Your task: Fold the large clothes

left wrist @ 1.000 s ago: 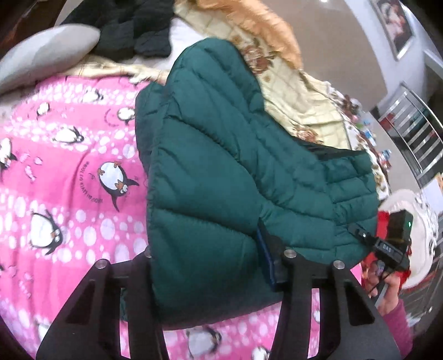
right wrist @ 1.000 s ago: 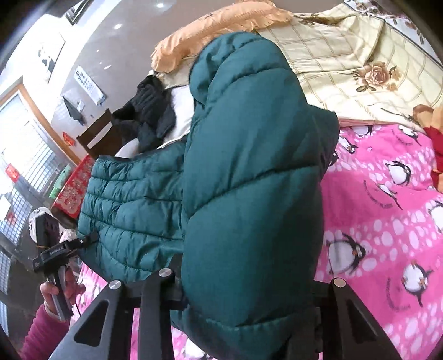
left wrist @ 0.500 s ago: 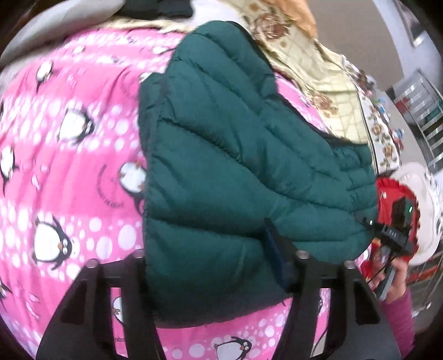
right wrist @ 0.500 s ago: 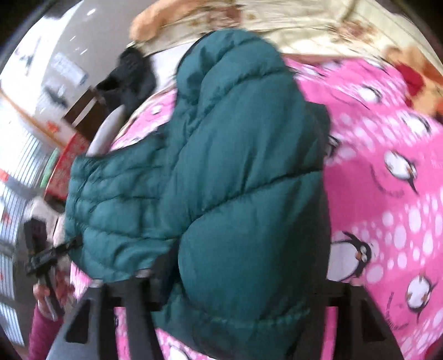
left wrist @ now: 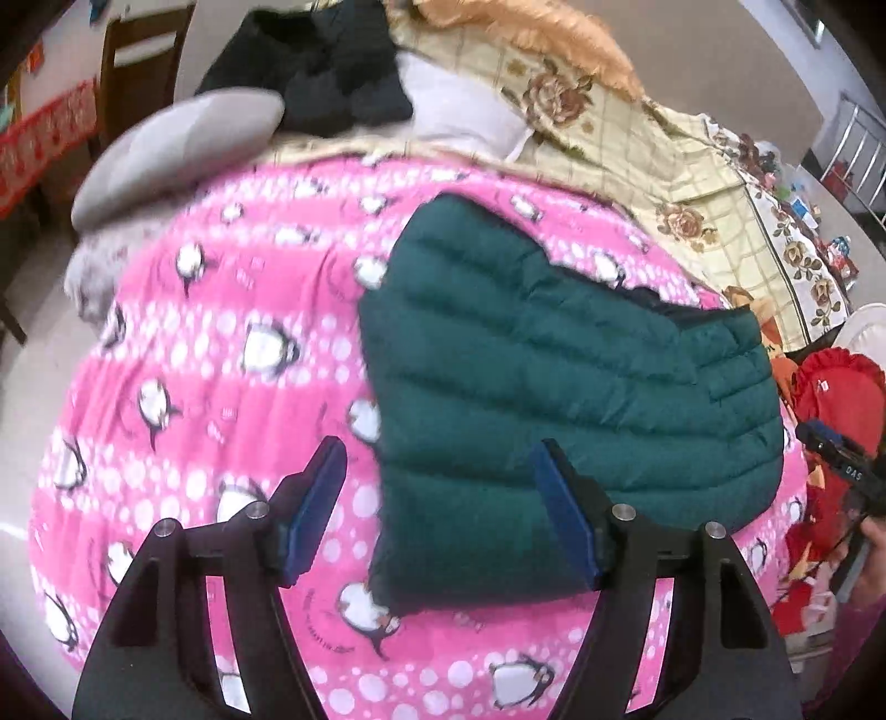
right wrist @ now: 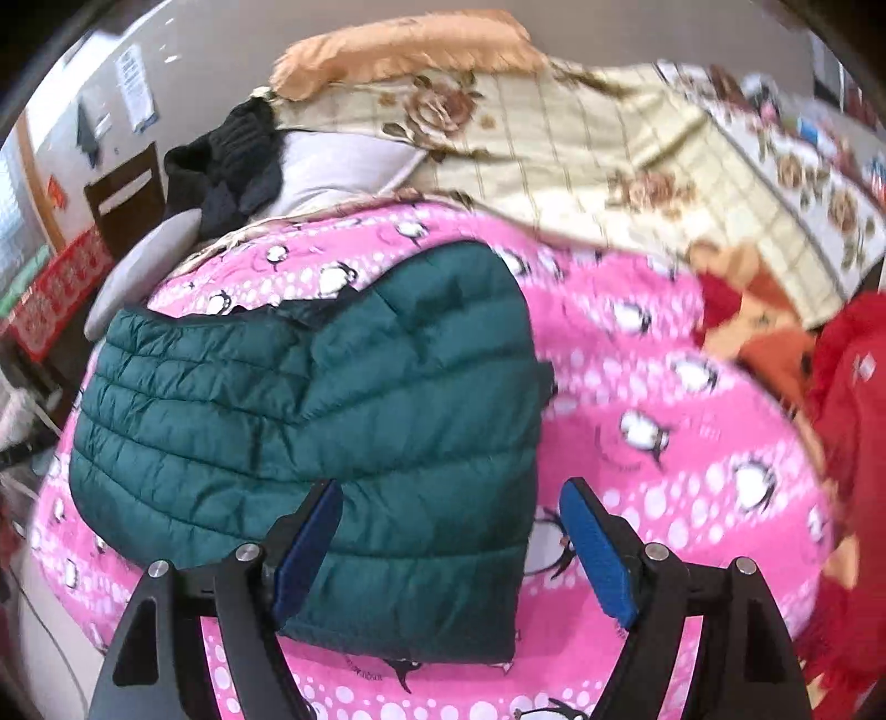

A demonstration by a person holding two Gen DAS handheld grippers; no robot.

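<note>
A dark green quilted puffer jacket [left wrist: 554,376] lies folded on a pink penguin-print blanket [left wrist: 221,360]; it also shows in the right wrist view [right wrist: 332,421]. My left gripper [left wrist: 443,515] is open, raised above the jacket's near left corner, holding nothing. My right gripper [right wrist: 451,543] is open above the jacket's near right corner, also empty. The right gripper's body shows at the right edge of the left wrist view [left wrist: 841,476].
A cream floral quilt [left wrist: 664,183] and an orange pillow [right wrist: 398,50] lie behind the blanket. Black clothes [left wrist: 321,72] and a grey cushion [left wrist: 177,149] sit at the back left. Red and orange cloth [right wrist: 853,421] lies to the right. A wooden chair [left wrist: 138,72] stands far left.
Both grippers have let go of the jacket, opened and pulled back. The jacket, held up before, now lies folded flat on the blanket.
</note>
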